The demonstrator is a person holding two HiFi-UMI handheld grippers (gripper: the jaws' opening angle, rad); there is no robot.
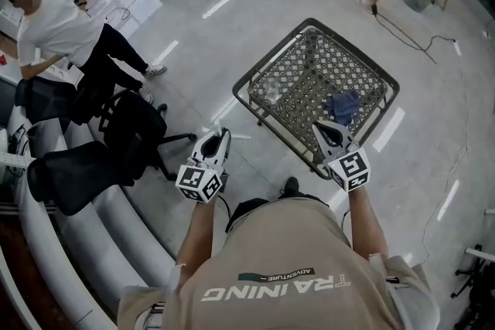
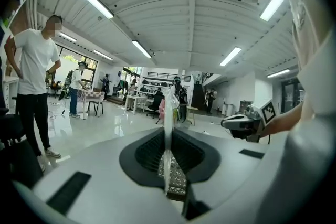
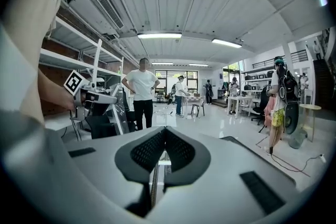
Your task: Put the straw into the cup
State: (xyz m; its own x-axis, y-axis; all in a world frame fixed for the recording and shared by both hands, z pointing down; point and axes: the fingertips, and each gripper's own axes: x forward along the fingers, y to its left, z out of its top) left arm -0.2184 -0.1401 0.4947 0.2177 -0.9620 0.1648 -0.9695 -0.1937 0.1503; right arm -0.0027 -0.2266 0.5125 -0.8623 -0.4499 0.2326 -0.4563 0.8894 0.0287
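Note:
In the left gripper view my left gripper is shut on a thin straw in a clear wrapper, which stands upright between the pads. In the head view the left gripper is held level, short of the near left corner of a metal mesh table. A clear cup-like thing lies on the mesh. My right gripper hovers over the table's near edge, and its jaws are shut with nothing between them. Each gripper shows in the other's view: the right gripper and the left gripper.
A blue cloth lies on the mesh table. Black office chairs and a curved grey bench stand to the left, with a person in a white shirt beyond them. A cable runs over the glossy floor at the far right.

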